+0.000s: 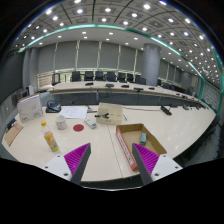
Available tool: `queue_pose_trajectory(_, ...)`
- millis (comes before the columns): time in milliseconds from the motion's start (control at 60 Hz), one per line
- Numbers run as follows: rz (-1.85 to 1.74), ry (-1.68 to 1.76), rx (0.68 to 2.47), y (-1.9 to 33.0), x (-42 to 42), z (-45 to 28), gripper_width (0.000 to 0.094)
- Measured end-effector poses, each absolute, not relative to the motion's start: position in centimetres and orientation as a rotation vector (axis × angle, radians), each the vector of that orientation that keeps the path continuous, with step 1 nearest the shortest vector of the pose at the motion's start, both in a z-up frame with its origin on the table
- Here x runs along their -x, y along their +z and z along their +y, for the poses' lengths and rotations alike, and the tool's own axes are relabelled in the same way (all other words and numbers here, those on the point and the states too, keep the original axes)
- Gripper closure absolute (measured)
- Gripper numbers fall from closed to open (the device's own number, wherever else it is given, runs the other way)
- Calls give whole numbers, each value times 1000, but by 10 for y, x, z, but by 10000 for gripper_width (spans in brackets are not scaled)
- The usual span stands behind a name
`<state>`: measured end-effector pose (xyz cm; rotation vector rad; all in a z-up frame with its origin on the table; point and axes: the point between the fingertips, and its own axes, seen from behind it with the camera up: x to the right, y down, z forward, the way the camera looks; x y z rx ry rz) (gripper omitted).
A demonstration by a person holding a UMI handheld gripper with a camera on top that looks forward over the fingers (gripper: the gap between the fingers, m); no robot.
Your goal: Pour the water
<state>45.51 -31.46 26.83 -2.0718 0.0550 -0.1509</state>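
My gripper [112,166] is open and empty, held above a long pale table [100,150]. Its two fingers show their magenta pads [78,157]. A yellowish bottle [50,140] stands upright on the table ahead of the left finger. A white cup [61,122] stands beyond the bottle, and a small round white and pink object [79,126] lies next to it. Nothing is between the fingers.
An orange-red tray [128,146] lies just ahead of the right finger with a small bottle [143,137] in it. A cardboard box [110,114] and a white box [30,107] stand farther back. Desks and chairs [100,76] fill the room beyond.
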Motion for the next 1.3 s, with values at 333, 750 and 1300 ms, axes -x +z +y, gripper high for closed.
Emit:
queue_pose_trajectory(333, -53, -52, 2125, 217, -389, -309, 80)
queue_pose_trajectory(750, -152, 116, 2137, 123, -196, -261, 76)
queue_pose_trajectory(1300, 6, 15, 1909, 62, -119, -100, 417)
